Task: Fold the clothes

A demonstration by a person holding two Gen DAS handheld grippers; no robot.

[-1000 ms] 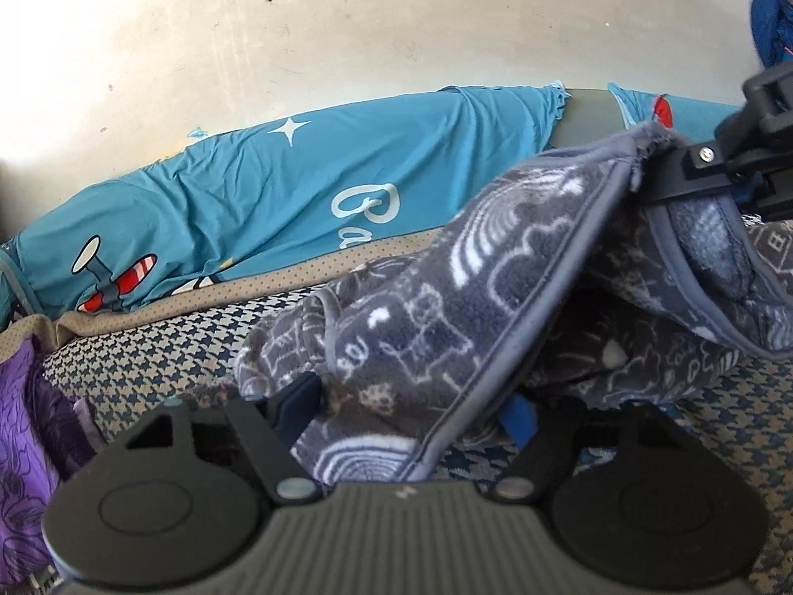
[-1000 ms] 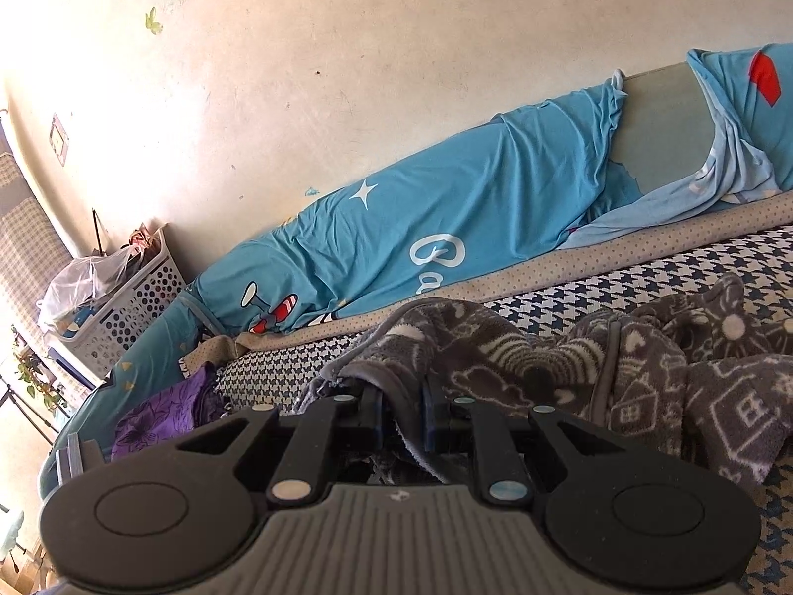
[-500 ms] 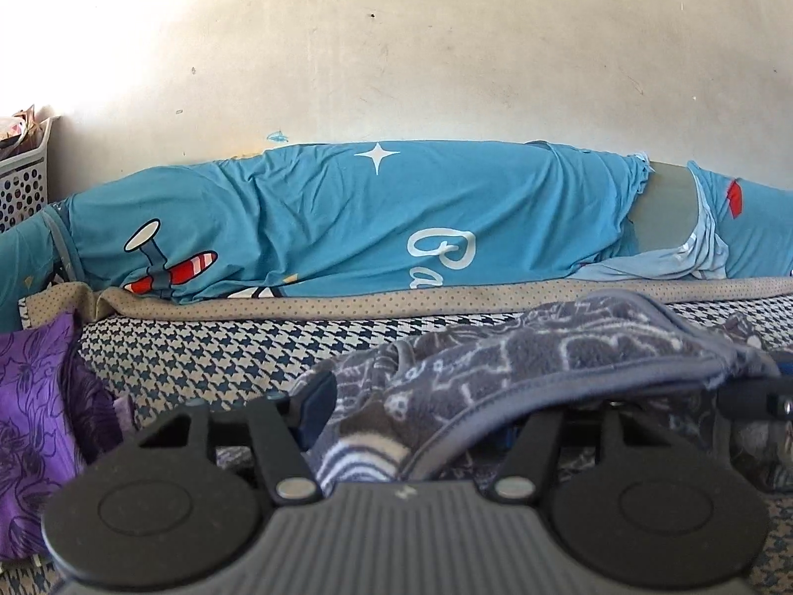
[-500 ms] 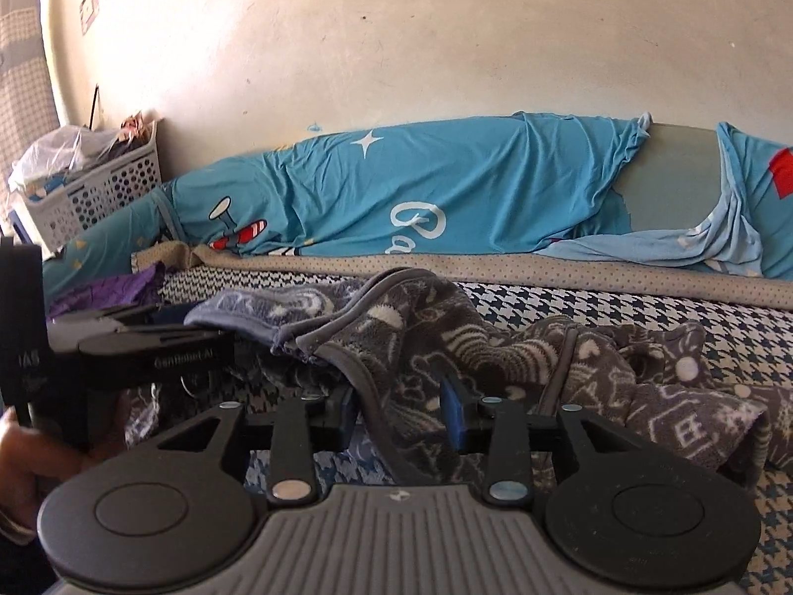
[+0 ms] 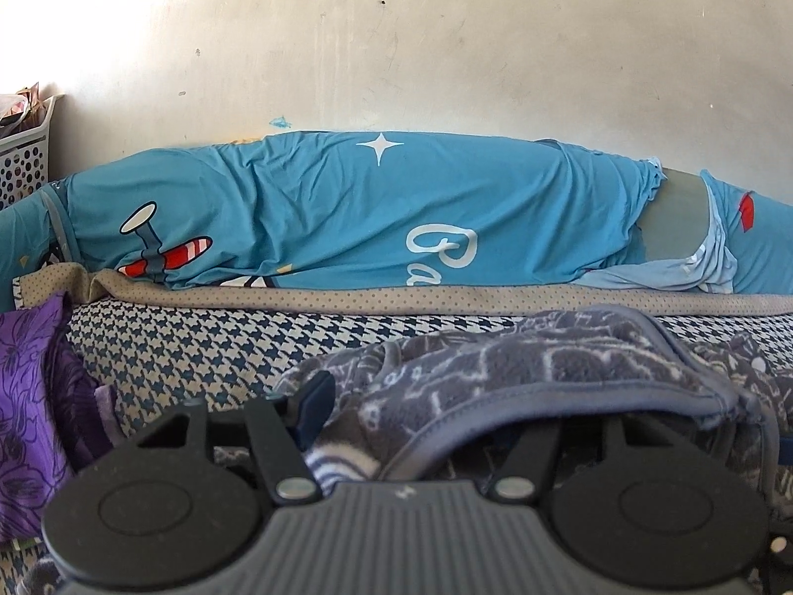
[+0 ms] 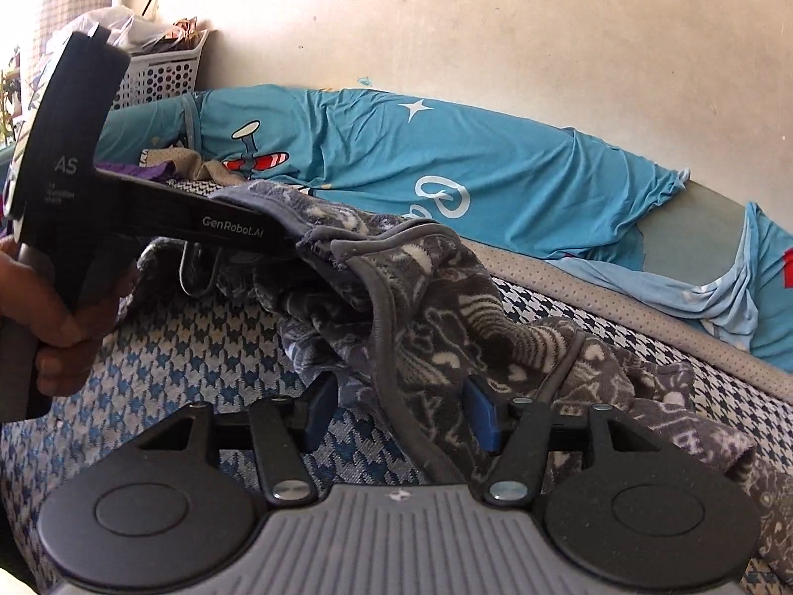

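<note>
The grey patterned fleece garment lies crumpled on the houndstooth bed cover, in front of the blue bedding by the wall. I judge the folding is only at the beginning: no flat layer, no clean fold is visible. The left gripper, held by a hand, seems to pinch the garment's hem and lift it a little; the fabric hides its fingers, so how far it is closed I cannot tell. The right gripper has its jaws wide apart, the cloth only hanging loose between them. Spreading, smoothing and all folds remain
</note>
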